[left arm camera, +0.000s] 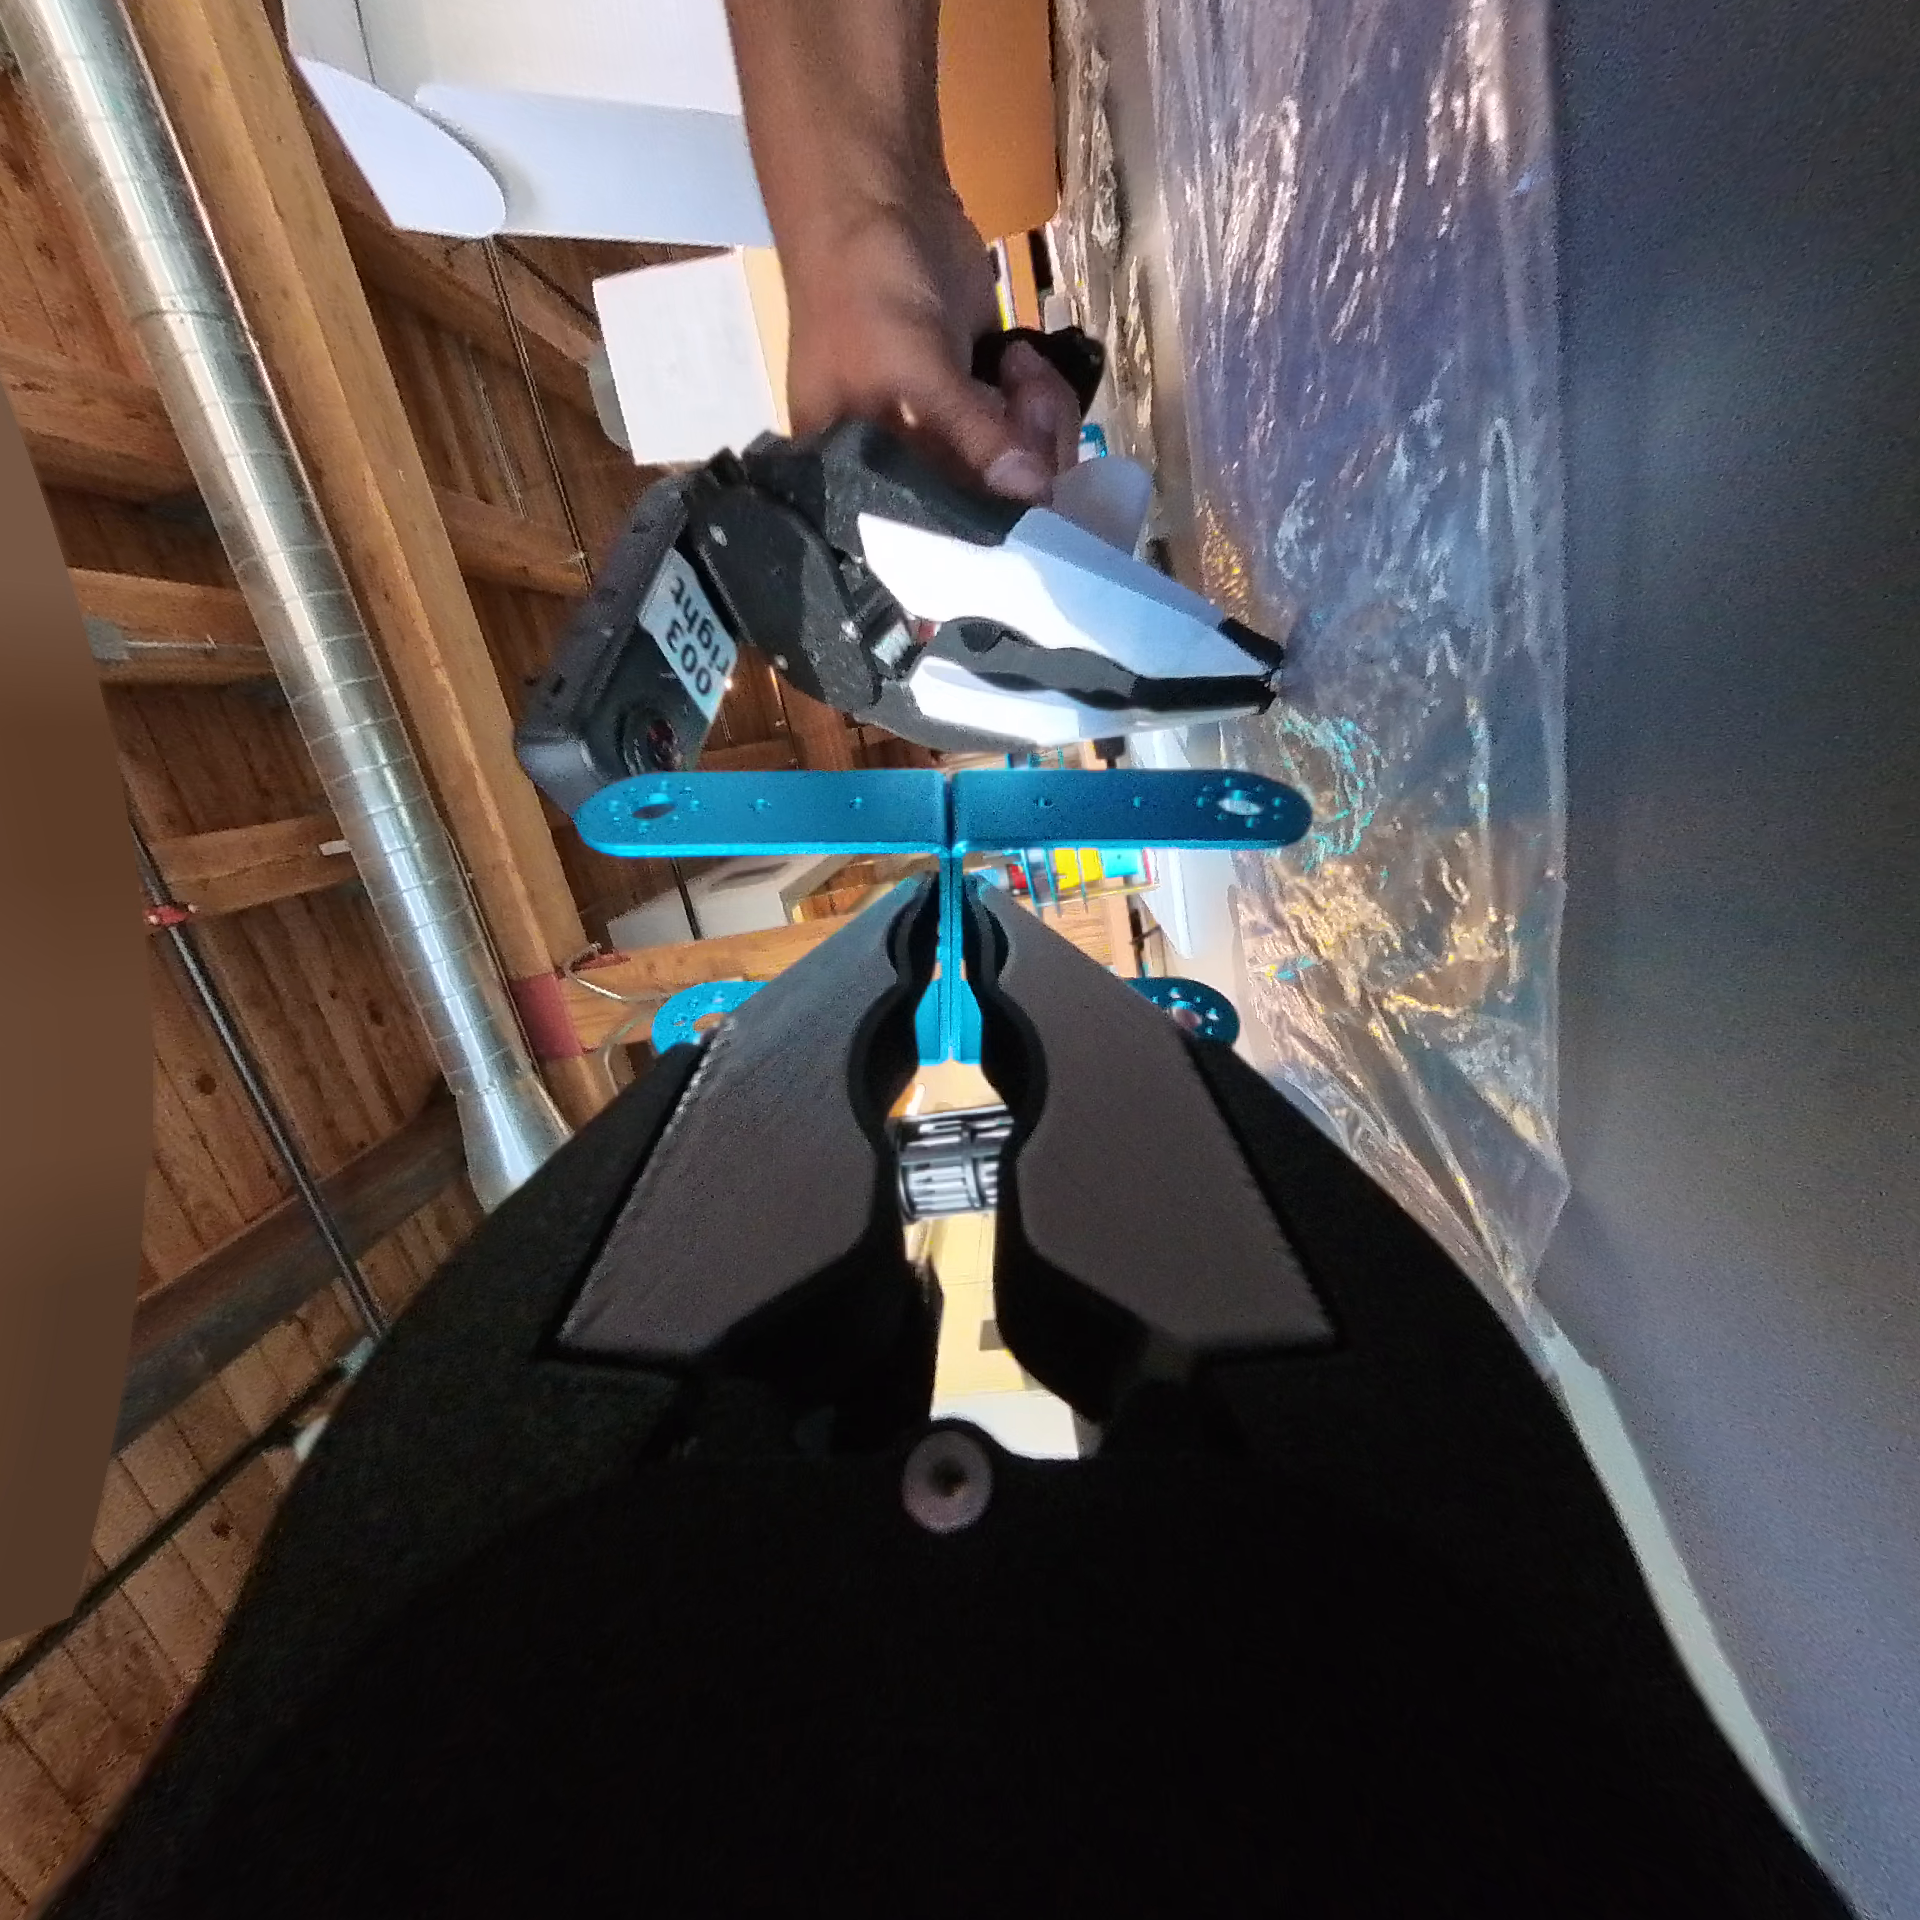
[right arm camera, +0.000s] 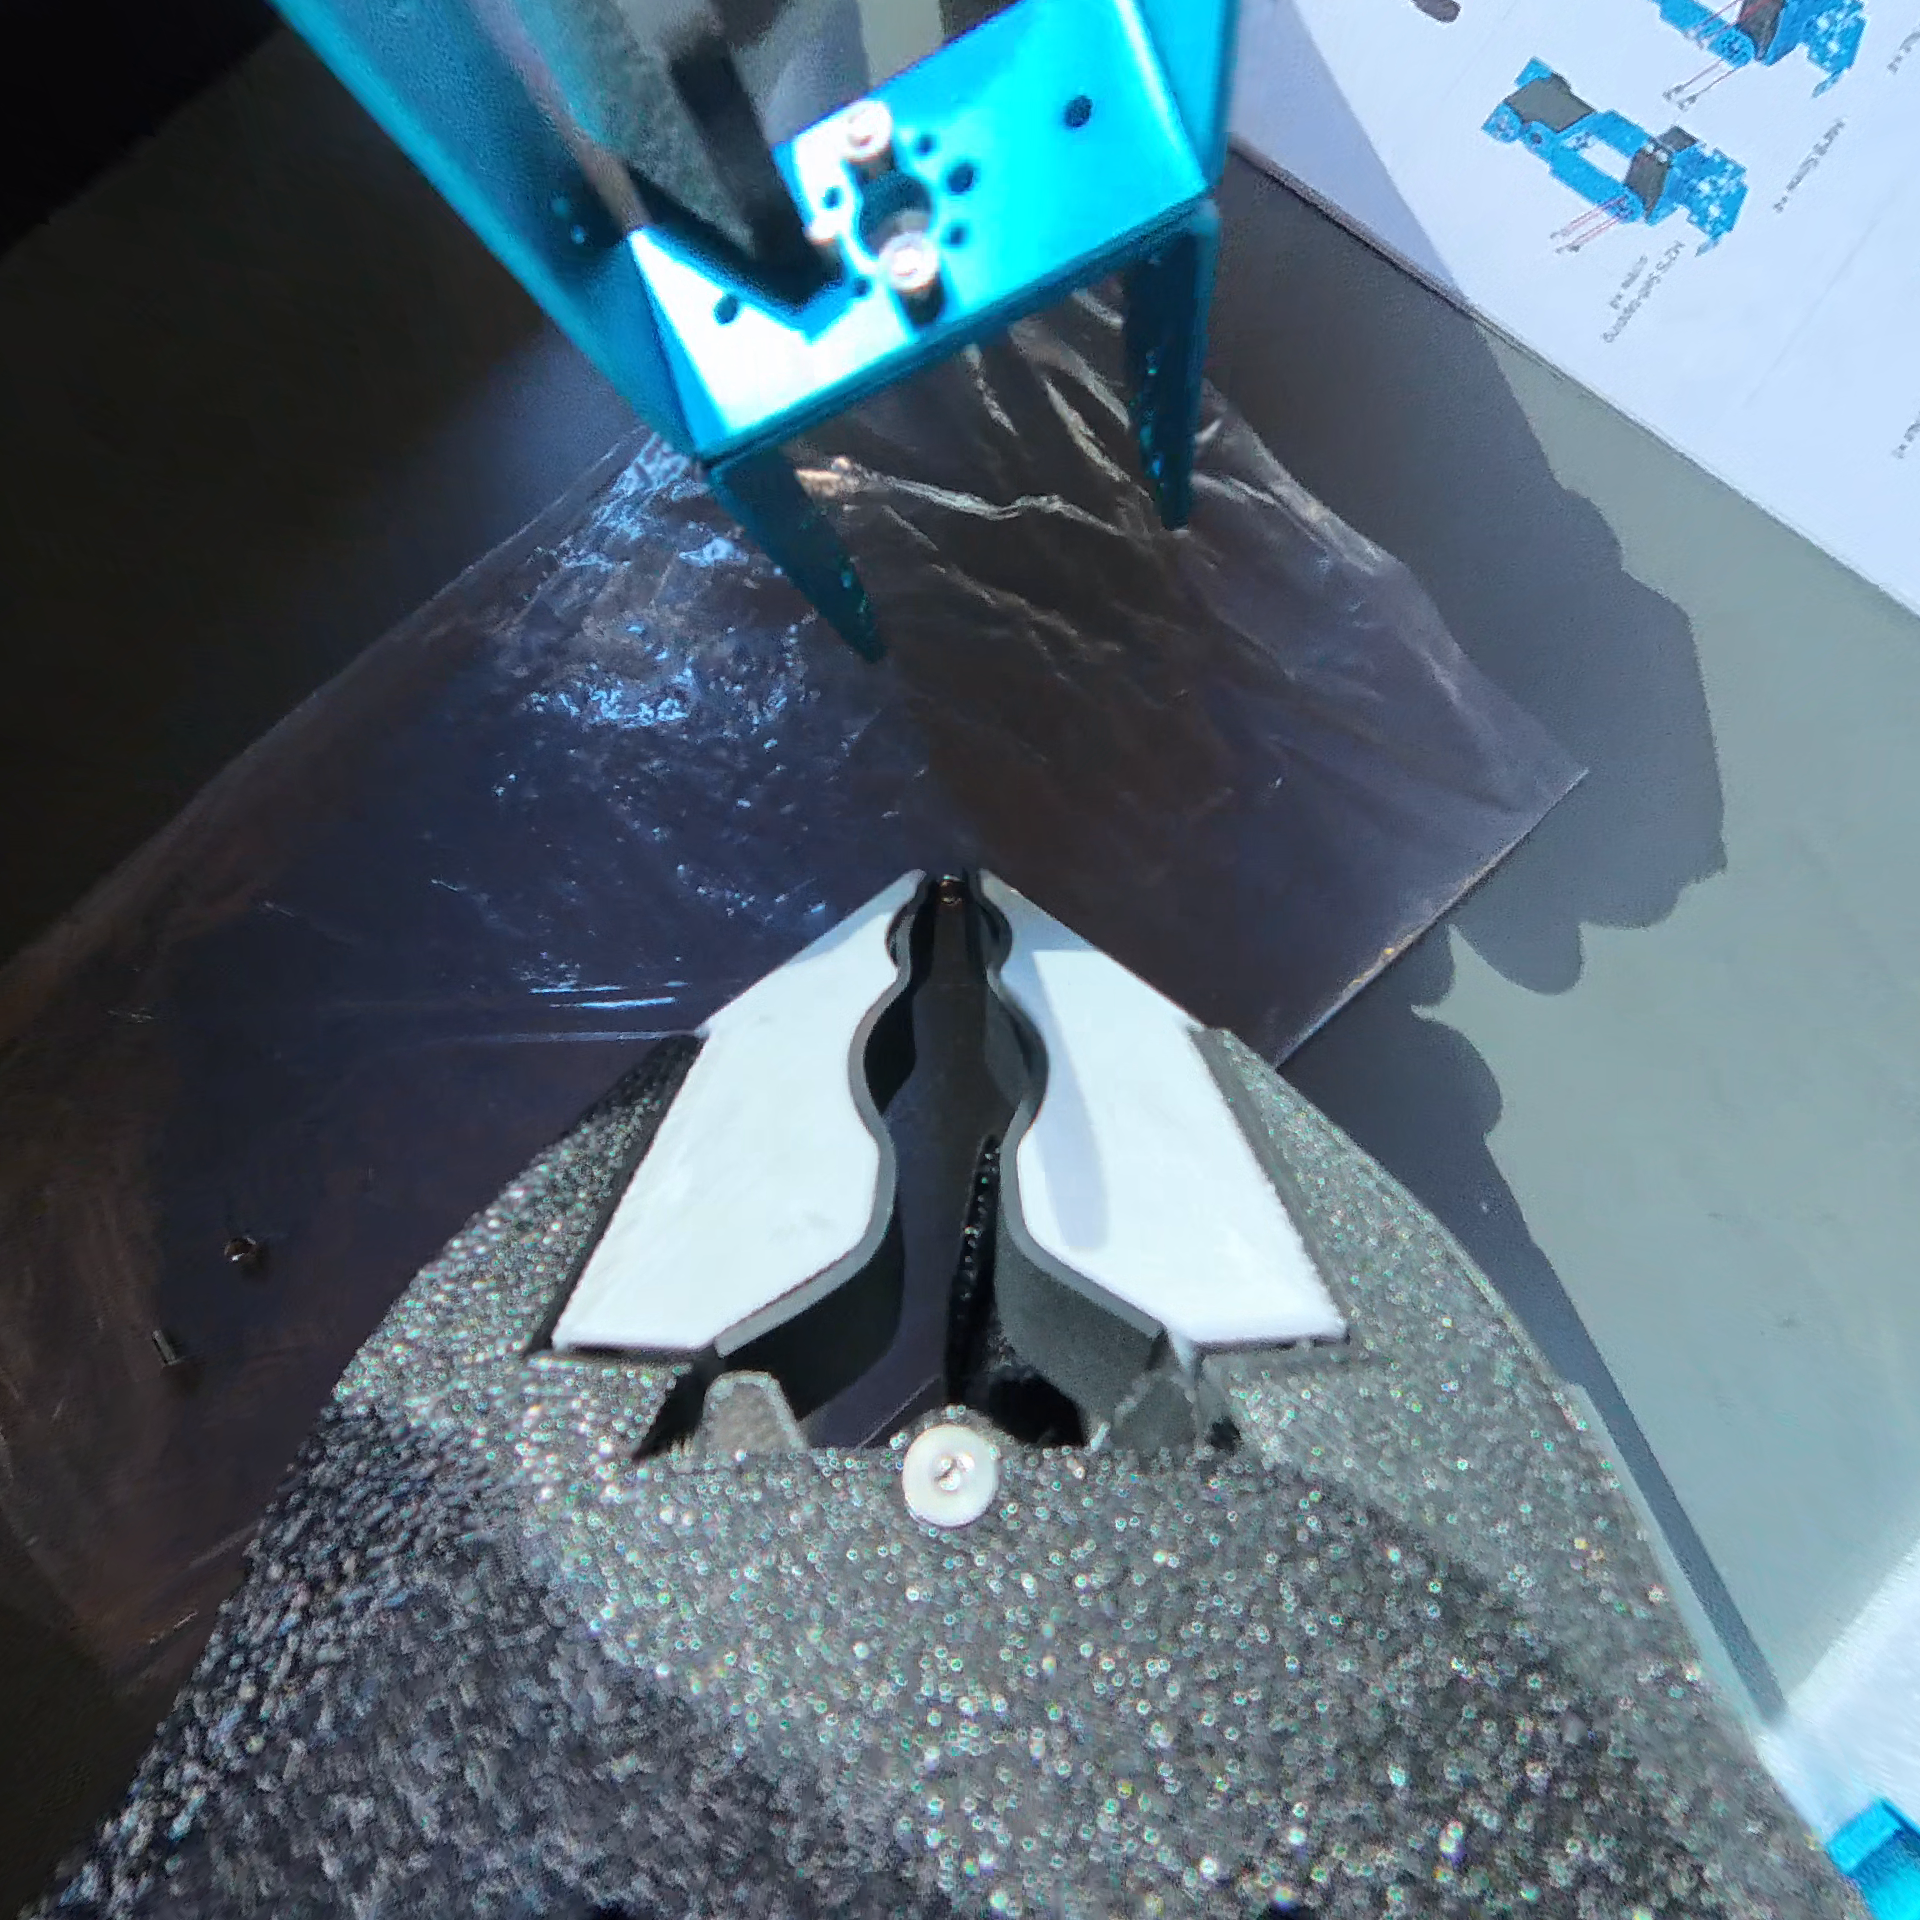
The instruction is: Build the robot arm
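Note:
My left gripper (left arm camera: 948, 904) has black fingers and is shut on the middle web of a blue metal bracket assembly (left arm camera: 940, 816), holding it above the table. The bracket also shows at the top of the right wrist view (right arm camera: 935, 208), with the black fingers (right arm camera: 675, 135) behind it. My right gripper (right arm camera: 951, 894) has white fingers closed on a small dark screw (right arm camera: 948, 886). Its tips rest on a clear plastic bag (right arm camera: 1143, 675) lying on the dark table (right arm camera: 1662, 1039). In the left wrist view, a hand (left arm camera: 894, 343) holds the right gripper (left arm camera: 1262, 675) just beyond the bracket, tips on the bag (left arm camera: 1382, 520).
A white instruction sheet with blue drawings (right arm camera: 1662, 260) lies at the table's upper right. Two small loose fasteners (right arm camera: 244, 1247) (right arm camera: 166, 1351) lie on the bag at left. Another blue part (right arm camera: 1870, 1860) peeks in at bottom right. A wooden wall and a metal duct (left arm camera: 260, 520) stand behind.

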{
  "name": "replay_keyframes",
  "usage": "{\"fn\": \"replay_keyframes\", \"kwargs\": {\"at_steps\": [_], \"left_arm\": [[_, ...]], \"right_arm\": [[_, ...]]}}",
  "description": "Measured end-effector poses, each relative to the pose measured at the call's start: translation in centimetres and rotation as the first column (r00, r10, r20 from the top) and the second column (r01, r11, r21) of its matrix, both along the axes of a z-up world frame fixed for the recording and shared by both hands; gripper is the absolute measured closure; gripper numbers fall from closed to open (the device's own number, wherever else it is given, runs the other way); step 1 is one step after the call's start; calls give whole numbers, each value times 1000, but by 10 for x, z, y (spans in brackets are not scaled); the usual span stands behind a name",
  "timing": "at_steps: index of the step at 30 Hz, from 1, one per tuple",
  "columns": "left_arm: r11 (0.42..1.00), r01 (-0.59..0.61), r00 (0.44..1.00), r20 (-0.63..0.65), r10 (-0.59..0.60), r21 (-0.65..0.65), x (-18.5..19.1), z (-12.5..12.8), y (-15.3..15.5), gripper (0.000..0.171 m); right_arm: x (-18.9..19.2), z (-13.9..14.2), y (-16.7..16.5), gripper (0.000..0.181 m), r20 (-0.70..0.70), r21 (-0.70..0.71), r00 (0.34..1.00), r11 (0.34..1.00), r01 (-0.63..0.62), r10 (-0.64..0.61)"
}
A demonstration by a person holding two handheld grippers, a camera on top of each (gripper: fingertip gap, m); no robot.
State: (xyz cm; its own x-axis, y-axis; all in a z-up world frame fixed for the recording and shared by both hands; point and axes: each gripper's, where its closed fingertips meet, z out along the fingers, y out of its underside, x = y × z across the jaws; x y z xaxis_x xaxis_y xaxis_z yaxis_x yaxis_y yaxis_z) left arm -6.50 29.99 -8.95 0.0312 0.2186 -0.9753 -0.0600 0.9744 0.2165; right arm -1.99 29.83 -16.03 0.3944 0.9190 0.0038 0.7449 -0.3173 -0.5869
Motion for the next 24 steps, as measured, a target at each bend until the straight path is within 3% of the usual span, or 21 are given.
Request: {"fn": "replay_keyframes", "kwargs": {"at_steps": [7, 11, 15, 24], "left_arm": [[993, 17, 1000, -22, -14, 116, 11, -9, -4, 169], [992, 43, 999, -29, -40, 117, 15, -8, -11, 169], [993, 62, 998, -21, -60, 98, 19, -5, -17, 169], [991, 82, 997, -7, -82, 104, 24, -2, -24, 169]], "right_arm": [[-1, 31, 3, 177, -155, 19, 988, 1000, 23, -20], [-12, 68, -2, 177, -270, 56, 963, 998, 5, 10], [-24, 88, -11, 177, -338, 59, 939, 998, -35, 53], [-29, 81, -15, 177, -290, 52, 955, 997, -48, 61]]}}
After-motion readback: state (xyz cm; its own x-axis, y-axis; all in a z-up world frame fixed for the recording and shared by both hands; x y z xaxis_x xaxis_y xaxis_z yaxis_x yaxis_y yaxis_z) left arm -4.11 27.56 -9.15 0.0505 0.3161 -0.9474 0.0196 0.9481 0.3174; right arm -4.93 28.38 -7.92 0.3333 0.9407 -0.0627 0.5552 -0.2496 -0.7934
